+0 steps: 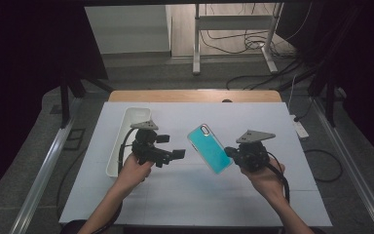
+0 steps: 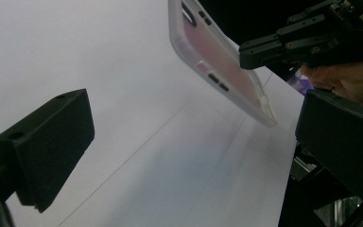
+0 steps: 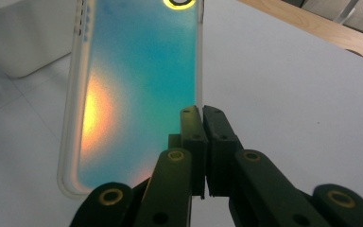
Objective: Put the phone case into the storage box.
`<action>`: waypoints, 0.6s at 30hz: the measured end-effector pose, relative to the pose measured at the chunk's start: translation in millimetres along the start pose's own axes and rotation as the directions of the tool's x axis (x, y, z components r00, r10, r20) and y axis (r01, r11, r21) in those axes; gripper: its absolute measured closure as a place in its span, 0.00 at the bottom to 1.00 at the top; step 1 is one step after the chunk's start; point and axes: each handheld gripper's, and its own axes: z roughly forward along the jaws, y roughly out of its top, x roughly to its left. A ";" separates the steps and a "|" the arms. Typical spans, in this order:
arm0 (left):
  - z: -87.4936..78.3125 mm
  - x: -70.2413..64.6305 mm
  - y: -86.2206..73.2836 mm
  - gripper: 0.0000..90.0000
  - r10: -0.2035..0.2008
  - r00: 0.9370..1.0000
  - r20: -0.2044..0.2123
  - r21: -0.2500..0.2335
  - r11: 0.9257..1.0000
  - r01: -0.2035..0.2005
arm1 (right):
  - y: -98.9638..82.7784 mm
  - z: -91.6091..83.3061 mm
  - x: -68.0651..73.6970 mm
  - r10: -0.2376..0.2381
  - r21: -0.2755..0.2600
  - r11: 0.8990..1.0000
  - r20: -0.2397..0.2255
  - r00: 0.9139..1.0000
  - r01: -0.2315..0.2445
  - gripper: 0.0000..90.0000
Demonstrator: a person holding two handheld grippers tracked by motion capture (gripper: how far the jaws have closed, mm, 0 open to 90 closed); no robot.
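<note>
Both right gripper [image 3: 202, 113] jaws pinch phone case [image 3: 137, 90] edge

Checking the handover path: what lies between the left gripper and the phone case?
Nothing: in the high view only bare white table separates the left gripper from the teal phone case held by the right gripper.

Overall light: dim room, dark borders left and right in the high view; the white table [image 1: 195, 190] is the brightest patch.
Glare: an orange glow on the phone case [image 3: 123, 94], left of the right gripper [image 3: 202, 113].
Focus: near jaws soft in the left gripper view.
Shadows: faint, soft-edged beneath the case.
</note>
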 end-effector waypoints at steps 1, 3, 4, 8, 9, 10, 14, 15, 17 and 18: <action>1.3 0.0 0.7 0.00 -0.005 1.000 0.007 -0.002 1.000 0.005 | 0.2 0.4 0.8 0.000 -0.001 1.000 0.000 1.000 0.000 0.98; 3.7 0.4 2.1 0.00 -0.012 1.000 0.018 -0.001 1.000 0.012 | 0.6 1.0 2.6 -0.009 -0.002 1.000 -0.001 1.000 0.009 0.98; 3.7 0.4 2.1 0.00 -0.012 1.000 0.018 -0.001 1.000 0.012 | 0.8 1.2 3.5 -0.013 -0.001 1.000 -0.003 1.000 0.013 0.98; 10.4 0.3 4.6 0.00 -0.029 0.999 0.041 0.006 1.000 0.028 | 1.7 2.3 8.0 -0.019 -0.004 1.000 -0.008 1.000 0.019 0.98; 10.4 0.3 4.6 0.00 -0.029 0.999 0.041 0.006 1.000 0.028 | 1.7 2.3 8.0 -0.019 -0.004 1.000 -0.008 1.000 0.019 0.98; 11.7 0.1 4.8 0.00 -0.033 0.998 0.045 0.007 0.999 0.033 | 2.1 2.8 9.9 -0.025 -0.005 1.000 -0.013 1.000 0.025 0.98; 15.6 0.5 6.2 0.00 -0.050 0.997 0.059 0.008 0.999 0.050 | 2.7 3.2 13.2 -0.033 -0.006 0.999 -0.020 0.999 0.032 0.98; 16.1 0.6 6.6 0.00 -0.055 0.997 0.061 0.008 0.999 0.054 | 2.9 3.2 14.3 -0.033 -0.008 0.999 -0.023 0.999 0.033 0.98; 17.5 1.0 7.5 0.00 -0.056 0.997 0.060 0.010 0.998 0.055 | 3.7 3.2 17.2 -0.042 -0.013 0.999 -0.027 0.999 0.041 0.98; 17.5 1.0 7.5 0.00 -0.056 0.997 0.060 0.010 0.998 0.055 | 3.7 3.2 17.2 -0.042 -0.013 0.999 -0.027 0.999 0.041 0.98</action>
